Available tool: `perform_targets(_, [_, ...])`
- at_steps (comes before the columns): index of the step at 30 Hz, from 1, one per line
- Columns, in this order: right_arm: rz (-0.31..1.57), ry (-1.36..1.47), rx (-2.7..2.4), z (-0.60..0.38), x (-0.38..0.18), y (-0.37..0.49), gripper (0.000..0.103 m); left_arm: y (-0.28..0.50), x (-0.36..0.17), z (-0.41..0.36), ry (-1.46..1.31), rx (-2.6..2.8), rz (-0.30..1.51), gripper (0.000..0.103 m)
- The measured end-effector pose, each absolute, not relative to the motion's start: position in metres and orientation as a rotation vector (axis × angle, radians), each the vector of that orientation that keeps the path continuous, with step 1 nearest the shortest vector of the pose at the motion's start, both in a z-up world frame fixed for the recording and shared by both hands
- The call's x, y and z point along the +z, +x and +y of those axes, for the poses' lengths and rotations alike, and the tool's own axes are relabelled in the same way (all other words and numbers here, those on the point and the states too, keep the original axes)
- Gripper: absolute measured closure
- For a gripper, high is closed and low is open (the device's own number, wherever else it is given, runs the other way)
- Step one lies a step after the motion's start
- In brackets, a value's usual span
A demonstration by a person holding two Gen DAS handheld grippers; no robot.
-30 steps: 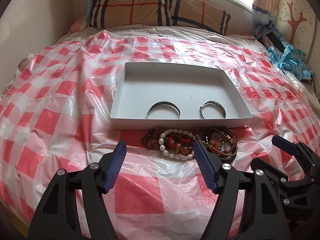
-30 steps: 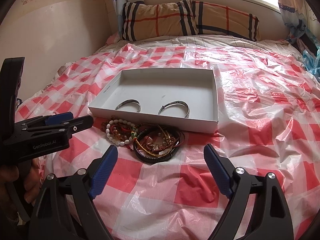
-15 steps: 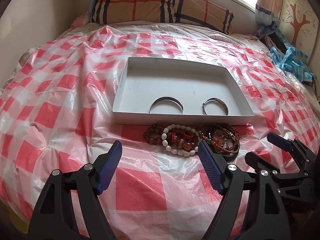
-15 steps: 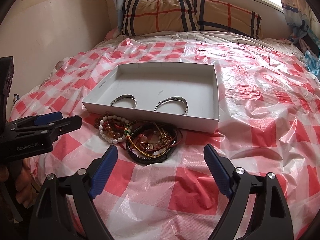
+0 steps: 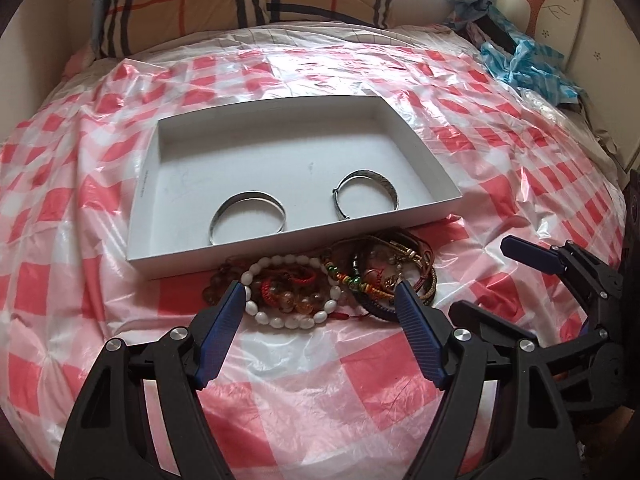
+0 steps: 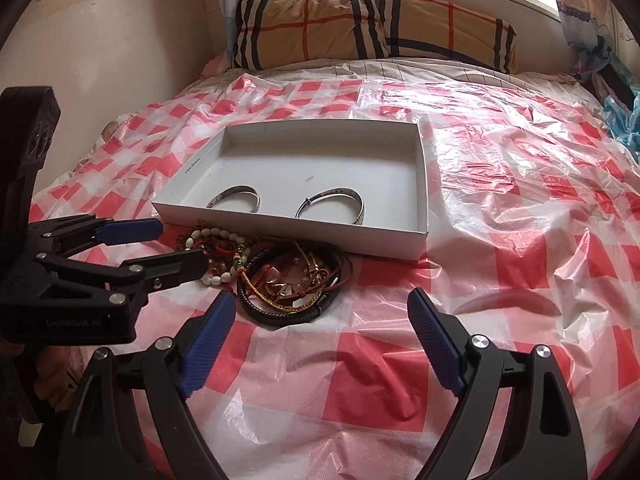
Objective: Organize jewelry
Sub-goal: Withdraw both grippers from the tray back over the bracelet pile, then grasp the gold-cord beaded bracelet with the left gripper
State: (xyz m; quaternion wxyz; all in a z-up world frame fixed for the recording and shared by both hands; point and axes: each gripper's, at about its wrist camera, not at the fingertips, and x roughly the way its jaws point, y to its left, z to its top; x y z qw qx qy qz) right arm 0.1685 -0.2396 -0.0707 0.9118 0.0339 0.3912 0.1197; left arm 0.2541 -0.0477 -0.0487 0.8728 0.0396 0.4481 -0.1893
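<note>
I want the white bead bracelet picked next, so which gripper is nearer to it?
Left. The left gripper hangs open right at the white bead bracelet; the right gripper waits open farther off, beyond the dark cords.

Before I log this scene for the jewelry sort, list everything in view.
box: one, white, shallow, open, mid-bed
bangles: two, silver, inside the box near its front wall
bracelet pile: several, white beaded, amber beaded, dark braided, on the sheet against the box front
plastic sheet: one, red-white checked, covering the bed
pillow: tan plaid, at the headboard
left gripper: black, blue pads, open over the pile
right gripper: same, open, empty
</note>
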Motion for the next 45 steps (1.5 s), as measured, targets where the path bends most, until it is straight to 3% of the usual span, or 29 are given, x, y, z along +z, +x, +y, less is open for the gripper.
perform_targets(6, [0.817, 0.092, 0.241, -0.247, -0.077, 0.170, 0.019, 0.274, -0.063, -0.070, 0.117, -0.436, 0.963, 0.034])
perform_targets(7, [0.820, 0.093, 0.241, -0.247, -0.078, 0.170, 0.019, 0.278, -0.068, -0.074, 0.125, -0.434, 0.980, 0.040])
perform_targets(10, [0.830, 0.100, 0.238, -0.250, -0.081, 0.170, 0.019, 0.286, -0.082, -0.077, 0.119, -0.434, 1.041, 0.075])
perform_targets(15, [0.837, 0.113, 0.231, -0.255, -0.083, 0.168, 0.019, 0.274, -0.076, -0.067, 0.107, -0.448, 1.014, 0.096])
perform_targets(22, [0.830, 0.096, 0.242, -0.251, -0.078, 0.166, 0.019, 0.251, -0.062, -0.033, 0.042, -0.427, 1.000, 0.097])
perform_targets(31, [0.854, 0.068, 0.312, -0.235, -0.079, 0.178, 0.019, 0.237, -0.081, -0.002, 0.003, -0.379, 1.039, 0.097])
perform_targets(37, [0.914, 0.049, 0.338, -0.224, -0.091, 0.194, 0.028, 0.235, -0.082, -0.004, 0.014, -0.368, 1.029, 0.097])
perform_targets(45, [0.948, -0.133, 0.238, -0.219, -0.094, 0.196, 0.028, 0.231, -0.080, -0.002, 0.026, -0.338, 1.014, 0.097])
